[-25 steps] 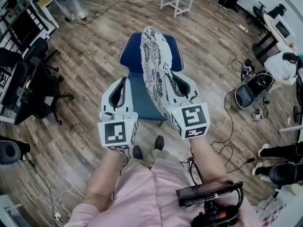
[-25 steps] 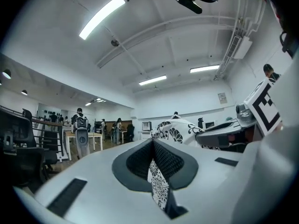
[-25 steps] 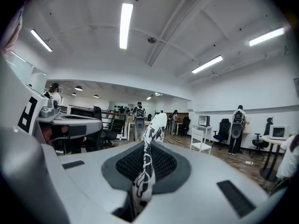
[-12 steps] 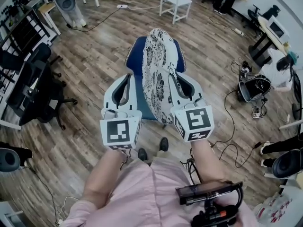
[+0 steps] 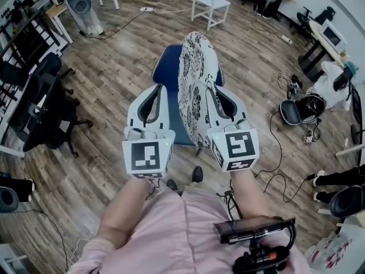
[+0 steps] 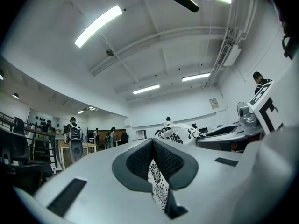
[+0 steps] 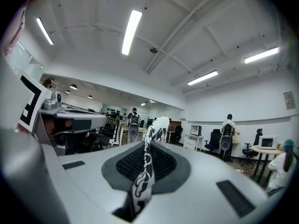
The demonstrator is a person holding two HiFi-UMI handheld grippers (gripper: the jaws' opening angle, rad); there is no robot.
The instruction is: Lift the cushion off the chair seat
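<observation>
The cushion [image 5: 195, 87], white with a black flower print, hangs on edge above the blue chair seat [image 5: 169, 73]. My right gripper [image 5: 219, 103] is shut on its right-hand rim; in the right gripper view the printed fabric [image 7: 148, 169] runs pinched between the dark pads [image 7: 163, 164]. My left gripper [image 5: 150, 103] is shut, pads [image 6: 140, 160] pressed together, and in the head view it stands just left of the cushion with blue seat showing between. Printed cloth [image 6: 159, 185] shows in the slot under those pads. The cushion [image 6: 180, 134] also shows at the right of the left gripper view.
Wooden floor all round. A white chair [image 5: 210, 1] stands behind the blue one, black office chairs [image 5: 40, 101] to the left. An open dark case [image 5: 297, 112] and cables [image 5: 274, 153] lie on the right. My shoes [image 5: 197, 174] are in front of the chair.
The cushion has come up and a little to the right, standing more upright over the seat. Both grippers rose with it, the left keeping pace beside it.
</observation>
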